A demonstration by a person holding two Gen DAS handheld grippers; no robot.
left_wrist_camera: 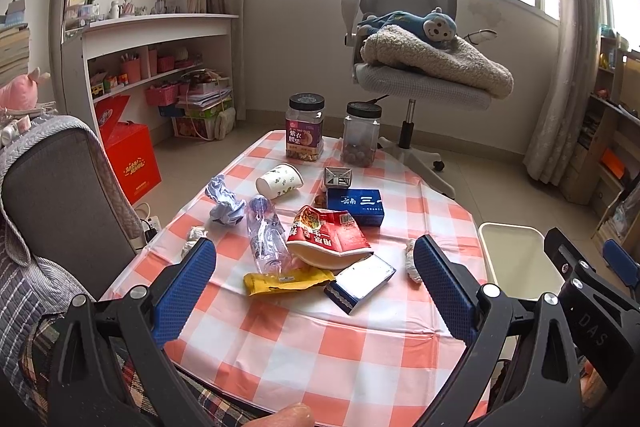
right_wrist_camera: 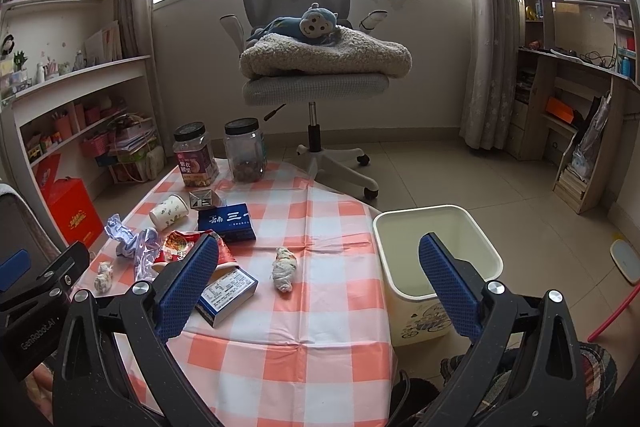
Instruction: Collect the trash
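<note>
Hovering: both grippers hang above the near edge of the checked table (left_wrist_camera: pixel 280 347), none of the litter touched yet.
Left gripper (left_wrist_camera: pixel 316 291): jaws wide apart, nothing between them; it faces the pile in the table's middle.
Right gripper (right_wrist_camera: pixel 320 287): jaws wide apart and empty, aimed between the table's right edge and the bin.
Trash pile: crushed plastic bottle (left_wrist_camera: pixel 266 235), red snack bag (left_wrist_camera: pixel 328 237), yellow wrapper (left_wrist_camera: pixel 286 281) and small blue-and-white box (left_wrist_camera: pixel 360 283) lie touching or overlapping, near centre.
Further trash: paper cup (left_wrist_camera: pixel 280 181) on its side and crumpled paper (left_wrist_camera: pixel 224 201) at far left; a wadded tissue (right_wrist_camera: pixel 285 269) alone on the right.
Bin (right_wrist_camera: pixel 436 263): cream, on the floor just beside the table's right edge; inside looks empty.
Not trash, probably: two lidded snack jars (left_wrist_camera: pixel 306 129) at the far end, still holding food.
Risk, pile: closing on the overlapping heap could drag a neighbour along or push it off the near edge.
Risk, bottle: its round, slick, crumpled body may squirt out of the pads if pinched off-centre.
Risk, cloth: the thin table cover could be caught by a low pinch and tugged, shifting everything.
Risk, drop: light wrappers released from too high may flutter past the bin.
</note>
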